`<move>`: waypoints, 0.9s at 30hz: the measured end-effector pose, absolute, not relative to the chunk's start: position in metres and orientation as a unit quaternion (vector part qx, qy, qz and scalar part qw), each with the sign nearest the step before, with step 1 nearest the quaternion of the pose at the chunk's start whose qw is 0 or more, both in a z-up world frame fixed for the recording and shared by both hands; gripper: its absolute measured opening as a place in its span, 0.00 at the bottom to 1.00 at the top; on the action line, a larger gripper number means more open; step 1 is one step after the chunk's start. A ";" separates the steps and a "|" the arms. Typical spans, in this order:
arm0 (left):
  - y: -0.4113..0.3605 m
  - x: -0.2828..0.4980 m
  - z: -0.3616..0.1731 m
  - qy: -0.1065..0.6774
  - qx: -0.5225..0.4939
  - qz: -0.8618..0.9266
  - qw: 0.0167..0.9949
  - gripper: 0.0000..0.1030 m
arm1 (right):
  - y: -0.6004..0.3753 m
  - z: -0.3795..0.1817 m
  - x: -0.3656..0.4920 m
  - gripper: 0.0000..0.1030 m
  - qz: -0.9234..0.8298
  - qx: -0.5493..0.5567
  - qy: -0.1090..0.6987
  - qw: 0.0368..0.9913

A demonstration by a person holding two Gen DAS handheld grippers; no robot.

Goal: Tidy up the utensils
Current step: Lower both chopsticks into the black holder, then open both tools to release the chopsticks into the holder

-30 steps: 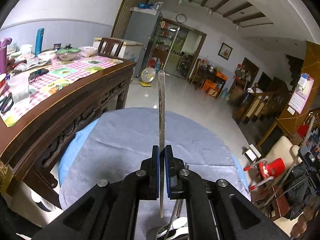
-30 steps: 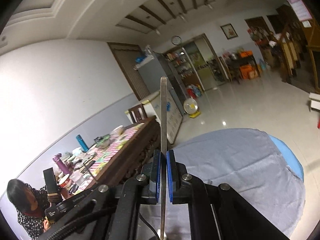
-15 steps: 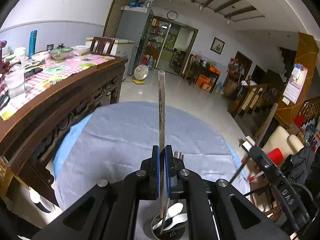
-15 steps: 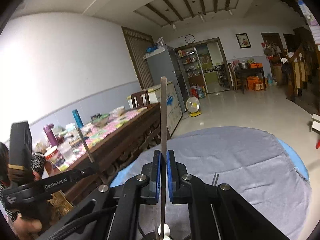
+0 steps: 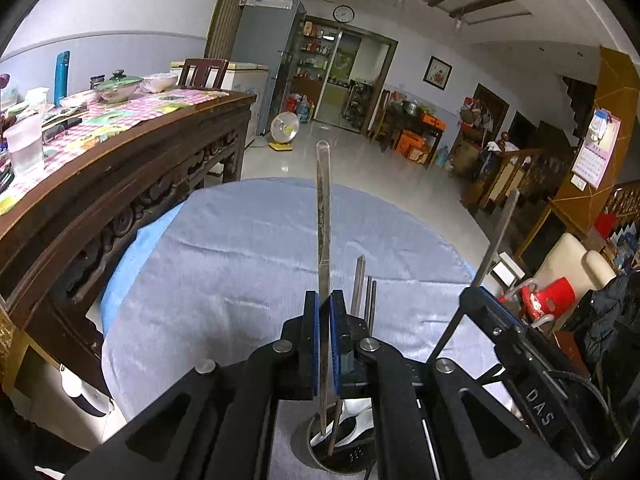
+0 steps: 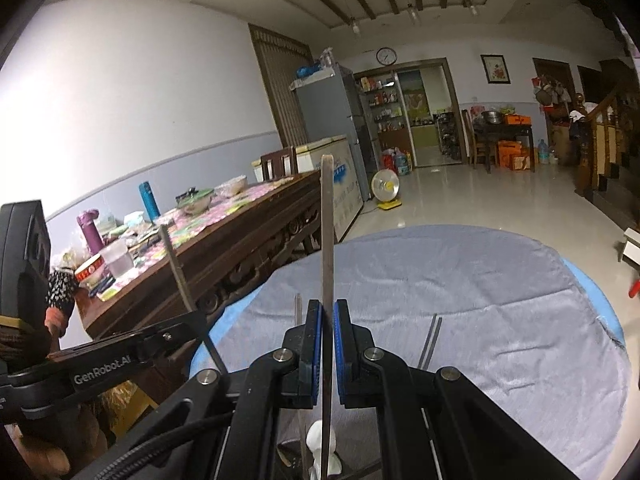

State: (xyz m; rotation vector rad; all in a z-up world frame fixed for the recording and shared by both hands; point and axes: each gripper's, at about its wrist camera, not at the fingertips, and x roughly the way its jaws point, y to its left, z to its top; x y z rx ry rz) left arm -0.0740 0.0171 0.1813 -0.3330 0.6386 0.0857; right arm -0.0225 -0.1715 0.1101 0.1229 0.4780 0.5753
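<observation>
Both grippers are clamped on long flat metal utensils, handles pointing up and away from the cameras. The left gripper (image 5: 324, 336) pinches a worn steel utensil handle (image 5: 323, 216), and its lower end dips into the round metal utensil holder (image 5: 316, 454) right below the jaws, on the grey tablecloth (image 5: 240, 264). A few other handles (image 5: 362, 292) and white spoons (image 5: 354, 420) already sit in that cup.

The right gripper (image 6: 328, 344) squeezes its own steel utensil (image 6: 327, 232), hanging above white spoons (image 6: 320, 452); the cup's rim is hidden there.

If I were doing this, I'd keep each piece near vertical, aim the tip for a gap between the spoons, lower until it bottoms out, then let go. Drop one at a time so the two rigs, which sit close together, don't knock each other. Releasing early probably means a clatter or a tipped cup.
</observation>
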 end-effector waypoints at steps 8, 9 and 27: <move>0.014 -0.080 0.164 0.330 -0.169 0.043 0.928 0.05 | -0.166 0.087 -0.032 0.07 0.289 0.039 0.257 0.921; 0.014 -0.082 0.163 0.332 -0.169 0.043 0.927 0.05 | -0.166 0.085 -0.033 0.07 0.289 0.038 0.259 0.921; 0.002 -0.089 0.142 0.363 -0.168 0.044 0.915 0.05 | -0.160 0.060 -0.046 0.07 0.299 0.009 0.289 0.909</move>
